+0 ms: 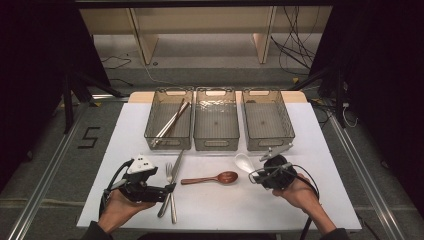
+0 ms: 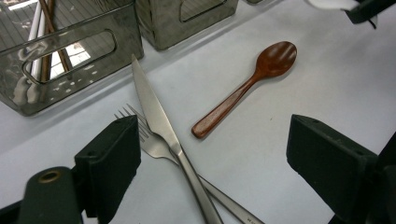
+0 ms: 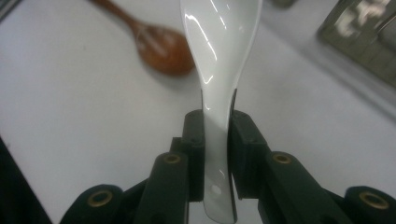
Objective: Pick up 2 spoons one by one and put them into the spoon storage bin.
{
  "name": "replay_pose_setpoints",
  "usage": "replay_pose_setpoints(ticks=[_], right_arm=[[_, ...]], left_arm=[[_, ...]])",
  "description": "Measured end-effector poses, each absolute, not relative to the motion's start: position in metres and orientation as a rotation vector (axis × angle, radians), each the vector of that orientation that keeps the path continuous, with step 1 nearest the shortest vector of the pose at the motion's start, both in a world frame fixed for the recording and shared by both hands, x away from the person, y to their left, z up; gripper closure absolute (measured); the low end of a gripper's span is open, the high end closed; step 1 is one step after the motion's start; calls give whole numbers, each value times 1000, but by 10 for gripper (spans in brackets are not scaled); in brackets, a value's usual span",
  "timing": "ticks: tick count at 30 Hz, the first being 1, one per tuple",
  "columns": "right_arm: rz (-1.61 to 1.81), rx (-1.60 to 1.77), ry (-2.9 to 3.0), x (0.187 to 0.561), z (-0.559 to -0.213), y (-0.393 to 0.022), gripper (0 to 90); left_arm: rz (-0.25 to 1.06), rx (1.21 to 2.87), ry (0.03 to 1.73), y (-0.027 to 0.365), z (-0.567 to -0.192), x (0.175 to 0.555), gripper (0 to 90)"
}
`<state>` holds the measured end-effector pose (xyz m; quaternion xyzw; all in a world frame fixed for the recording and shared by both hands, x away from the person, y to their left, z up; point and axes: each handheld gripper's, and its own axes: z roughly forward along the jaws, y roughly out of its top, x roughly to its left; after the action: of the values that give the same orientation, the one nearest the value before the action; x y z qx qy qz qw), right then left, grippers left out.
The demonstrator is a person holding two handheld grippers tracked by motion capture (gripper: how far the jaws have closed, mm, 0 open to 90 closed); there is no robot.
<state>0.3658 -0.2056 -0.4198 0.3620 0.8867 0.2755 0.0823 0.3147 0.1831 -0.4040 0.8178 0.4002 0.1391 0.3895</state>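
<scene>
On the worktop [image 1: 220, 210], the left tool [image 1: 169, 189] stood open and empty beside the knife [image 2: 159, 119]. The right tool [image 3: 216, 135] clamped the white spoon's [image 3: 219, 51] handle, bowl pointing away, with the right bin [image 1: 267, 120] just beyond.

Three bins [image 1: 216, 145] (chopsticks [image 1: 171, 121] in one), knife [image 2: 159, 116], fork [image 2: 149, 140], wooden spoon [image 2: 247, 86].

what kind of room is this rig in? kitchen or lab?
Most likely a lab or recording setup, not a kitchen. The white table stands on metal floor rails, loose cables trail across the bare floor behind it, and the cutlery is staged in front of three clear sorting bins.
</scene>
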Motion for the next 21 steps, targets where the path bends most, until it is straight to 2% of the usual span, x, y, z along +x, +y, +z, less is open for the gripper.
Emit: replay_pose_setpoints(ticks=[9,11,12,21], right_arm=[[954,1126,2568,406,-392,-190,782],[981,1132,2553,413,-387,-187,806],[988,1132,2542,416,-385,-184,850],[960,1100,2543,450,-371,-154,860]], left_arm=[[360,2037,1015,185,-402,314,172],[353,2034,1012,186,-402,314,172],[351,2035,1011,186,-402,314,173],[344,2029,1005,185,-402,314,172]])
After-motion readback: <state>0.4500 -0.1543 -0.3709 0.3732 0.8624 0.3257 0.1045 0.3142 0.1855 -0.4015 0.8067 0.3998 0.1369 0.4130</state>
